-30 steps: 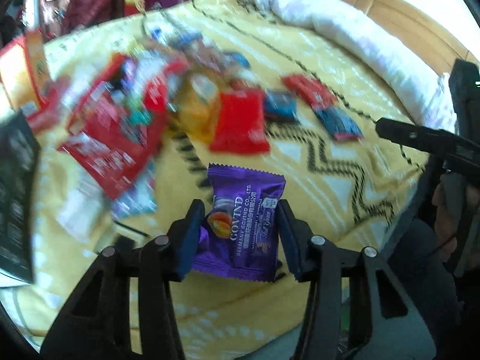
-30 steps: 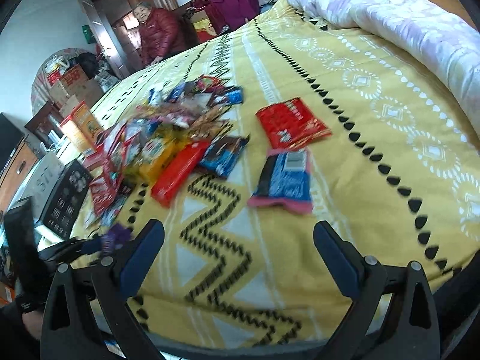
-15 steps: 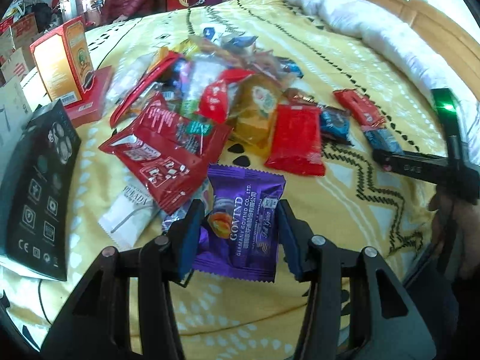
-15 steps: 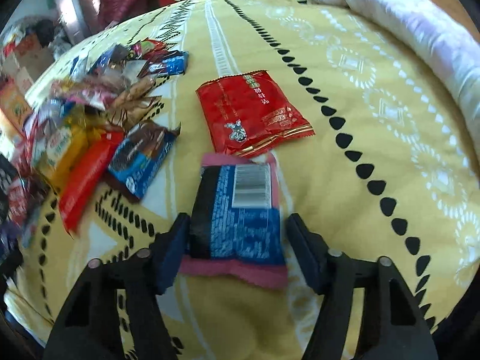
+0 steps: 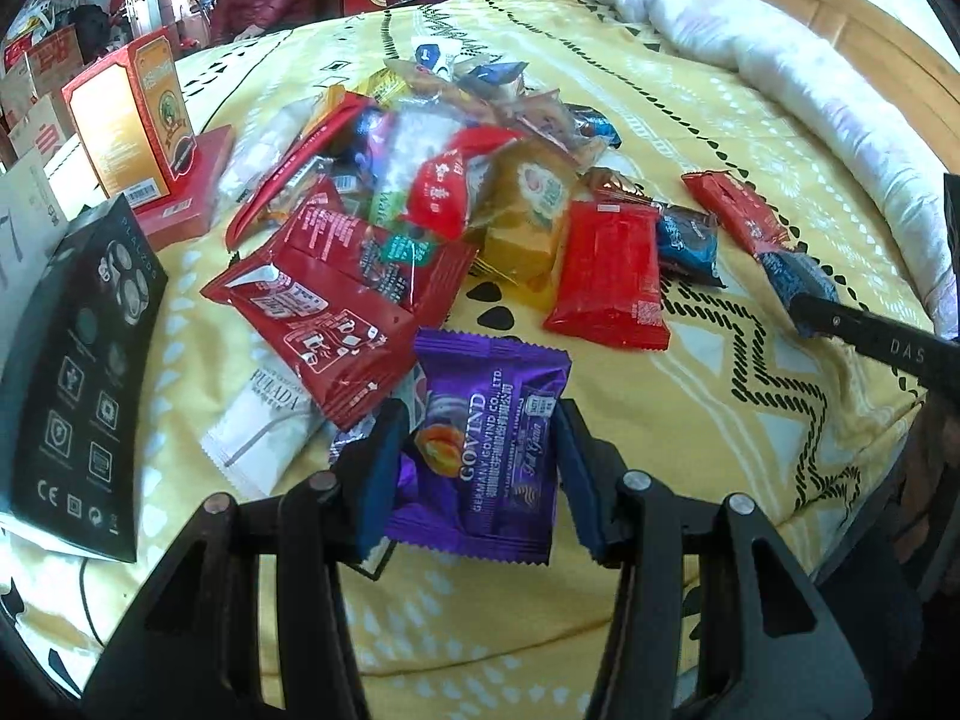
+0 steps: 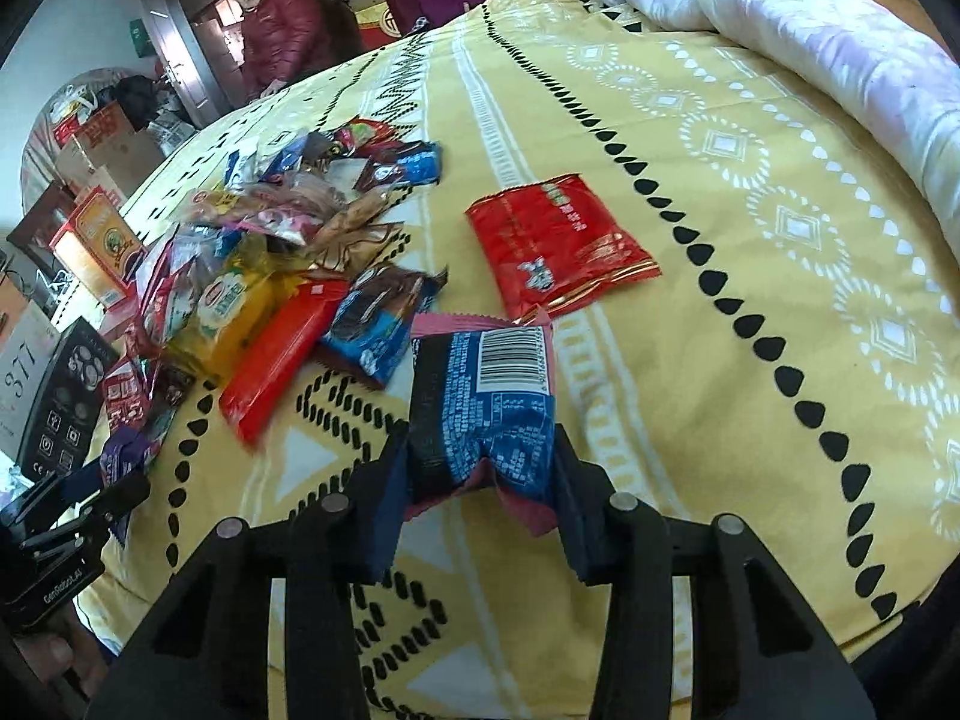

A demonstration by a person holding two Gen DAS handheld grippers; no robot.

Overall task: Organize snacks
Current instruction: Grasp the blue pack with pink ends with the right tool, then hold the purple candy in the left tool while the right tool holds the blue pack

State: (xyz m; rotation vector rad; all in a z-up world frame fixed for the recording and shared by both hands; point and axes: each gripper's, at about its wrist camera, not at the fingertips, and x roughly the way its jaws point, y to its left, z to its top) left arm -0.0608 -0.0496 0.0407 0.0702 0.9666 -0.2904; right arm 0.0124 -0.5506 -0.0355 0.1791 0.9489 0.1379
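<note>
Left tool (image 5: 477, 462) clamped on purple packet (image 5: 489, 444), lower centre of frame; right tool (image 6: 480, 468) pinched blue packet (image 6: 486, 402), buckled. Risk: slick wrappers slipping free onto bed (image 6: 750, 312).

Close wrist views (shared snack pile (image 5: 456, 180))

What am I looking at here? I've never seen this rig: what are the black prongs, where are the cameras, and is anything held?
No robot: a person carries a two-finger claw in each hand, each with a fisheye camera looking along its fingers. The left claw is shut on a purple Govind snack packet. The right claw is shut on a blue snack packet with a barcode. Below lies a yellow patterned bedspread with a pile of snack packets and a lone red packet.
</note>
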